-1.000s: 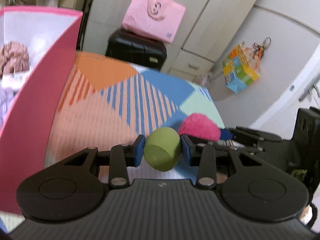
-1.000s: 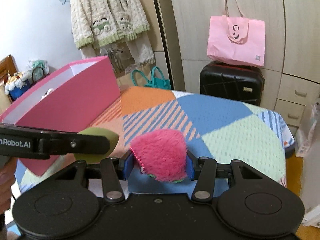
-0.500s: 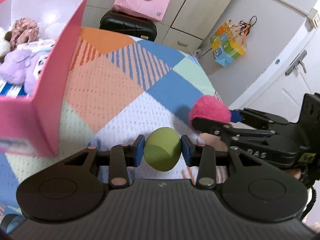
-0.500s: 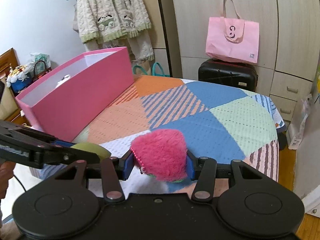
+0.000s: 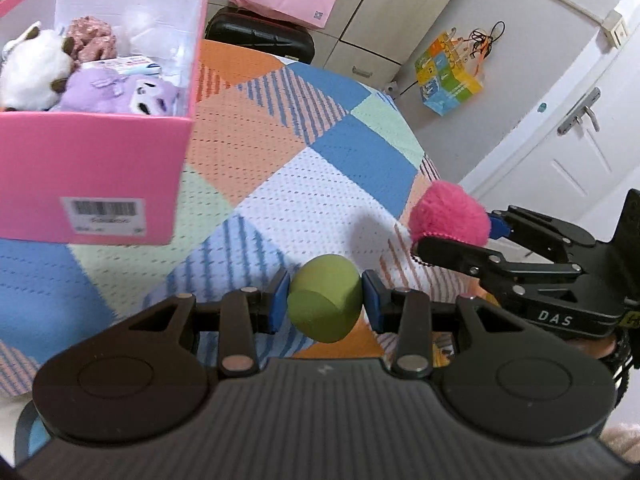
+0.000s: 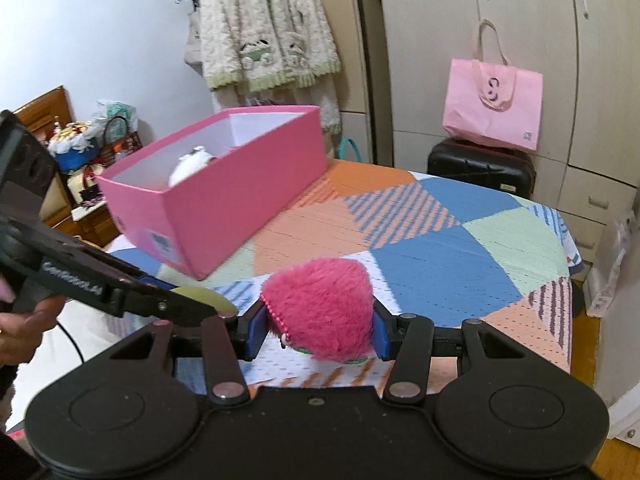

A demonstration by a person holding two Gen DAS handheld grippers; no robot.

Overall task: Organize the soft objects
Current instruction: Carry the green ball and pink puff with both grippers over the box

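My left gripper [image 5: 325, 305] is shut on a green foam ball [image 5: 325, 303], held above the near edge of the patchwork-covered table [image 5: 256, 148]. My right gripper [image 6: 318, 325] is shut on a fuzzy pink plush [image 6: 320, 312]; it also shows in the left wrist view [image 5: 450, 213], to the right of the ball. A pink box [image 5: 92, 168] stands on the table to the left and holds a white plush [image 5: 32, 68], a purple plush [image 5: 116, 92] and other soft things. In the right wrist view the box [image 6: 224, 204] is ahead and left, and the left gripper [image 6: 200, 304] reaches in from the left.
Behind the table a black suitcase [image 6: 480, 164] carries a pink tote bag [image 6: 494, 104] in front of cupboards. A cardigan [image 6: 264, 24] hangs on the wall. A colourful bag [image 5: 448, 76] hangs on a white door at right. Cluttered shelves [image 6: 80, 148] stand at far left.
Both grippers have pulled back and risen from the table with their objects still held. The left wrist view now looks down into the pink box, and the box looks farther off in the right wrist view.
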